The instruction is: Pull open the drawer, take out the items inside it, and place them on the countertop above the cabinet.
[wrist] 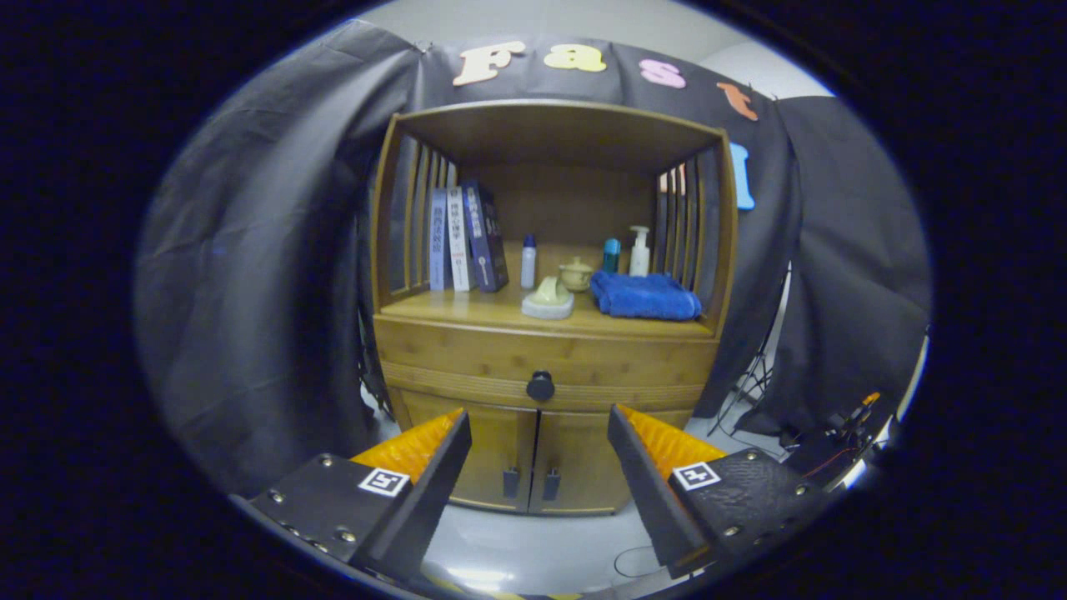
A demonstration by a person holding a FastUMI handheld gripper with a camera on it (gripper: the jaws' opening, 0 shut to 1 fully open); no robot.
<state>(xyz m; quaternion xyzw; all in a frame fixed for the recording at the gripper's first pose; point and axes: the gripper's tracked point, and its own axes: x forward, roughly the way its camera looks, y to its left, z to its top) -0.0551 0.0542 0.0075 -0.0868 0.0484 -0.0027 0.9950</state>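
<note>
Wood-grain cabinet (546, 367) seen along the gripper (539, 454), whose two fingers stand spread apart with nothing between them, well short of the cabinet front. Straight ahead and just above the gap between the fingertips lies the round dark knob (540, 385) of the drawer (546, 362); the drawer front is a wide band whose long axis runs left to right, and it sits flush with the cabinet, closed. Its contents are hidden. Below the knob, framed by the fingers, are two lower doors (538, 467) with small dark handles. Above the drawer is the tabletop (467, 312) of the cabinet, under a slatted canopy. On it, from left to right: upright books (465, 237), a small white bottle (528, 262), a pale soap dish (548, 300) near the front edge, a small lidded pot (575, 273), a teal bottle (611, 255), a pump bottle (639, 251) and a folded blue towel (646, 296).

Judgement: a closed drawer beneath a stocked tabletop fits either a drawer yet to be emptied or one emptied and pushed back; the picture does not settle which. The governing relation is that the knob lies dead ahead of the released gripper, on its centre line, farther than the fingertips reach.
</note>
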